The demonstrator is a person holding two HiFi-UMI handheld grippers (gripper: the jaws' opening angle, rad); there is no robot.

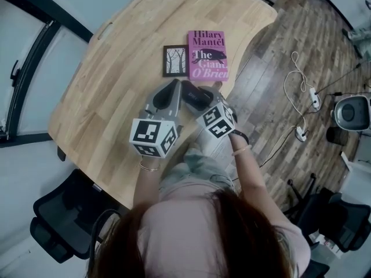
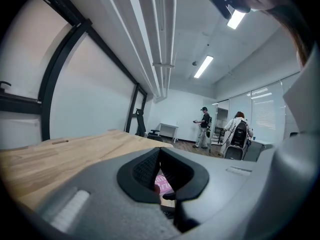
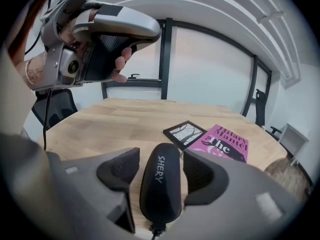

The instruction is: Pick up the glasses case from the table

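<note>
The black glasses case point(image 1: 196, 95) lies on the wooden table point(image 1: 116, 86) near its front edge, just in front of a pink book. In the right gripper view the case point(image 3: 161, 184), lettered SHERY, lies lengthwise between the two pads of my right gripper point(image 3: 160, 157). The jaws straddle it with a thin gap on each side, so they are open. From the head view my right gripper point(image 1: 203, 97) tilts down over the case. My left gripper point(image 1: 173, 87) hovers just left of it, its tips together and nothing in them point(image 2: 160, 151).
A pink book point(image 1: 207, 55) and a small black-framed tree picture point(image 1: 175, 60) lie side by side beyond the case. Black office chairs point(image 1: 58, 225) stand by the table's near edge. White cables point(image 1: 301, 91) lie on the wood floor to the right. Two people stand far across the room point(image 2: 204, 126).
</note>
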